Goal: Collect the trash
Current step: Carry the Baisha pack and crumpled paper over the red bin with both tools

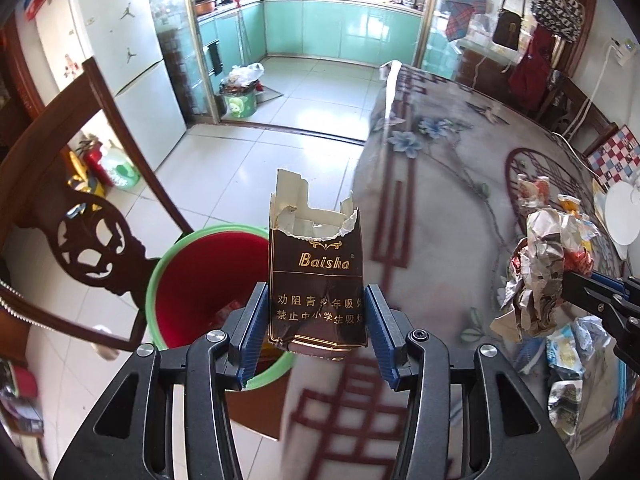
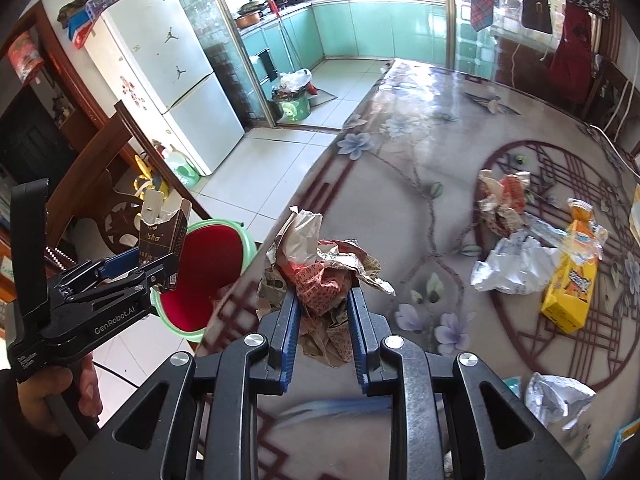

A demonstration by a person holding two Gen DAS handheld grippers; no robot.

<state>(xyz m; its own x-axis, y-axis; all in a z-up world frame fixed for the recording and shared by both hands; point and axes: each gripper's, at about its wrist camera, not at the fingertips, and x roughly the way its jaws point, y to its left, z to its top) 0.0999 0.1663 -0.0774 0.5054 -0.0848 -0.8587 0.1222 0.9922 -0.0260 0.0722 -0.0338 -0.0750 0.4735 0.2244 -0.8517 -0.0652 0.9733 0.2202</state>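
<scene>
— Brown card, torn at the top: one cigarette pack (image 1: 318, 280), upright, clamped between the blue pads of the left gripper (image 1: 316, 320). How many pieces are held in all?

— Two. The right gripper (image 2: 323, 312) has its fingers pressed tight on one wad of crumpled printed paper (image 2: 320, 268), which bulges out above and below the pads.

— And the bin?

— One green bin with a red liner (image 2: 208, 276), standing on the floor just beside the table edge. In the left wrist view the pack hangs right at its rim, over the table edge; the wad is over the table (image 2: 420, 152), near that edge.

— What is left on the tabletop?

— One yellow carton (image 2: 568, 292) lying flat, one white crumpled sheet (image 2: 516, 264) touching it, one reddish crumpled wrapper (image 2: 504, 200) beyond them, and one more white crumple (image 2: 556, 396) at the near right. Smaller scraps I cannot count.

— The surface?

— Glossy cloth, pale, printed with flowers and a dark red lattice ring.

— The room?

— White floor tiles, one carved wooden chair (image 1: 96, 240) beside the bin, one white fridge (image 2: 168, 80), and a kitchen with teal cabinets behind, where a second small green bin (image 2: 296, 108) sits.
</scene>
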